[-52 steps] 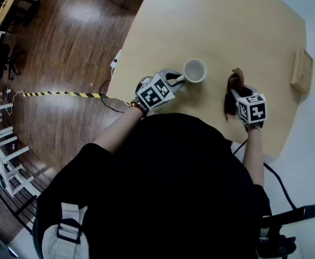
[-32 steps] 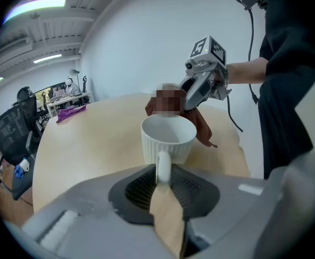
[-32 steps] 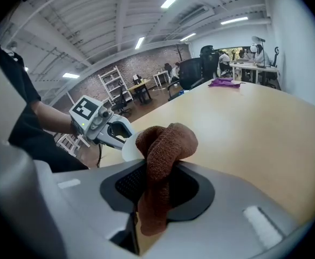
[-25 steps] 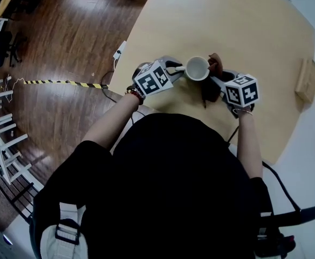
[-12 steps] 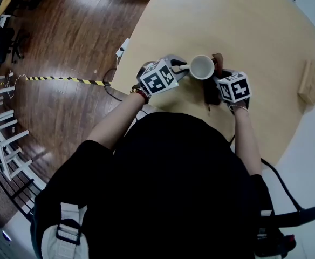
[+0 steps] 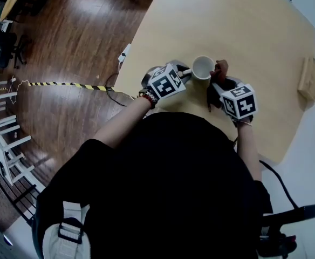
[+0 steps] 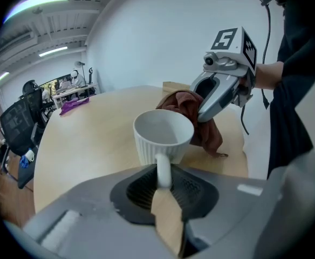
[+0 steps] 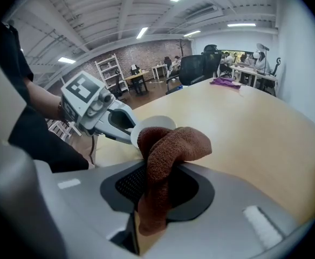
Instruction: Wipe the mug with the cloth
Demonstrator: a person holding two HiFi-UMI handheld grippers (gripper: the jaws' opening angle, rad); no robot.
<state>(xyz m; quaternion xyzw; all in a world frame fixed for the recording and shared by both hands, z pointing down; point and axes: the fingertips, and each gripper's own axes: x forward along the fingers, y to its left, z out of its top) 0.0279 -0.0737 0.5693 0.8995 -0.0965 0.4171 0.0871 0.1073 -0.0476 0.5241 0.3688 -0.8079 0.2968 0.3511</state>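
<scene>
A white ribbed mug (image 6: 203,68) (image 7: 163,135) (image 8: 151,125) stands on the light wooden table (image 6: 244,31). My left gripper (image 6: 185,72) (image 7: 163,177) is shut on the mug's handle (image 7: 163,168), coming in from the mug's left. My right gripper (image 6: 218,86) (image 8: 156,183) is shut on a brown cloth (image 6: 220,69) (image 7: 192,112) (image 8: 165,161). The cloth's bunched end rests against the mug's right side, and a loose tail of it hangs down toward the table.
A small wooden box (image 6: 309,80) sits near the table's right edge. Wooden floor with a cable and striped tape (image 6: 66,84) lies to the left. Office chairs and desks (image 8: 200,65) stand beyond the table's far end.
The right gripper has carried the cloth from right of the mug up against its right side. The left gripper has closed on the handle and shifted slightly right with the mug.
</scene>
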